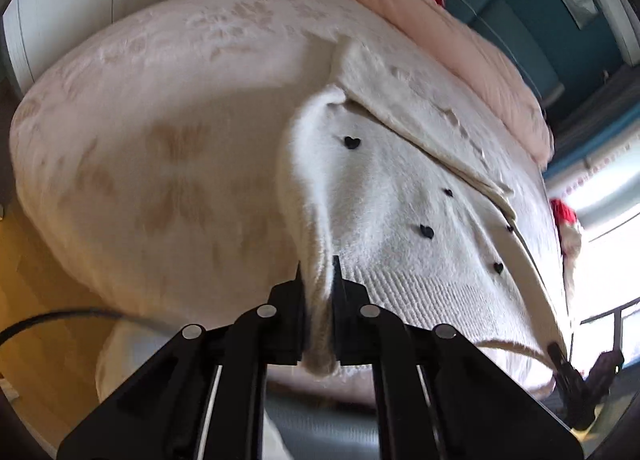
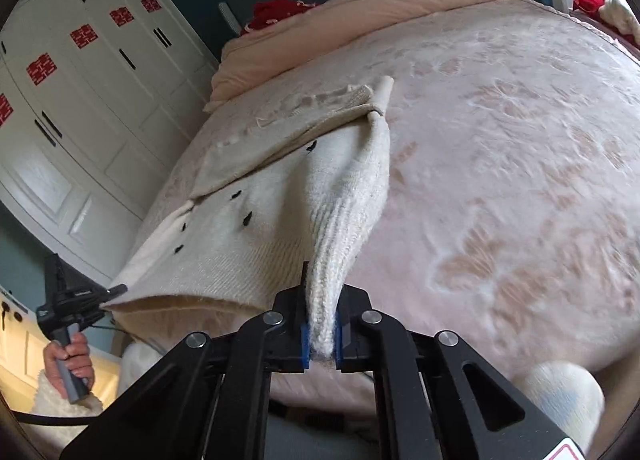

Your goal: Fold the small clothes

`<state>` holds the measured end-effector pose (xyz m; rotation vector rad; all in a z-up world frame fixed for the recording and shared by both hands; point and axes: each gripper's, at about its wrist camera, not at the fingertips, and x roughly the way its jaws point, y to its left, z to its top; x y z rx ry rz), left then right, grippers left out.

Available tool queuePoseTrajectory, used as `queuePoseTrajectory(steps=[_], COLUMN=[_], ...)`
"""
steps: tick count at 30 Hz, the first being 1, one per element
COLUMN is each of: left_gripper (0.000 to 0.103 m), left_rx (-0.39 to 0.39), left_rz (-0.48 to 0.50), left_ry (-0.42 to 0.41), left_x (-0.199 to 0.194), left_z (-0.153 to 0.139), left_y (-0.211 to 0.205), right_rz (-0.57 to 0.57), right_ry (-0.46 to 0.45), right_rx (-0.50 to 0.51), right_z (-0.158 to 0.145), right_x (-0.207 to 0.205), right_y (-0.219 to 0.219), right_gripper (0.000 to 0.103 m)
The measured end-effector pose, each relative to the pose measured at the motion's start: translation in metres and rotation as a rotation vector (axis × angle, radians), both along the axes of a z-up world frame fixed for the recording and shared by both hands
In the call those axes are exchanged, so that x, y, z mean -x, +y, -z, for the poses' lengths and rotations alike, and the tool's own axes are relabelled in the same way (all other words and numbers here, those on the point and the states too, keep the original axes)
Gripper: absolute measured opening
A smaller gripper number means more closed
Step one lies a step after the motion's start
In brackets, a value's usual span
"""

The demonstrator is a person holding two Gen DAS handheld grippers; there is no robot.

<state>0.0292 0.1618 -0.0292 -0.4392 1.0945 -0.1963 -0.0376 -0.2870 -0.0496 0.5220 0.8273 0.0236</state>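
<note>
Fingers of our left gripper (image 1: 318, 280) are clamped on a bunched edge of the white knit garment (image 1: 400, 212), its ribbed hem pinched between the black pads. Our right gripper (image 2: 322, 284) likewise grips a gathered fold of the same garment between blue-lined pads. From the right wrist we see our left hand (image 2: 68, 360) around the other tool's grey handle, that tool's tip touching the garment's far corner. Between the two grips we see the hem stretched and raised above the pale patterned bedspread (image 1: 140, 148), while the garment's far part, dotted with small black hearts (image 1: 352, 142), lies on the bed. Beyond it lies a peach duvet (image 2: 360, 8); farther still stand white wardrobe doors (image 2: 92, 92).
</note>
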Motion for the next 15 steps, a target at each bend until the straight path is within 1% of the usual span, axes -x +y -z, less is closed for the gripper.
queuePoseTrajectory(steps=[2,3,5,7,8,12,14,15], left_gripper=[0.008,0.008,0.008,0.008,0.008,0.008,0.008,0.007], left_rx=[-0.013,-0.019,-0.027,-0.071,-0.100,-0.139,-0.145,-0.140], left_rz=[0.030,0.048,0.076,0.109,0.135,0.182,0.177,0.168], left_ry=[0.025,0.051,0.088,0.102,0.103,0.089,0.047,0.017], left_x=[0.029,0.046,0.067,0.089,0.101,0.129,0.130,0.127], left_z=[0.005,0.011,0.018,0.021,0.020,0.006,-0.010,-0.019], left_y=[-0.006,-0.009,-0.013,-0.018,-0.022,-0.032,-0.032,-0.033], right_rz=[-0.004,-0.007,-0.018,-0.043,-0.054,-0.070,-0.065,-0.056], right_ry=[0.043,0.074,0.124,0.175,0.191,0.226,0.210,0.178], right_rx=[0.001,-0.012,-0.031,-0.056,-0.056,-0.059,-0.055,-0.033], right_z=[0.008,0.015,0.027,0.037,0.039,0.036,0.026,0.012], right_x=[0.025,0.038,0.061,0.088,0.098,0.128,0.135,0.134], right_y=[-0.005,-0.006,-0.005,0.001,0.005,0.015,0.016,0.015], right_gripper=[0.007,0.007,0.007,0.007,0.007,0.007,0.007,0.007])
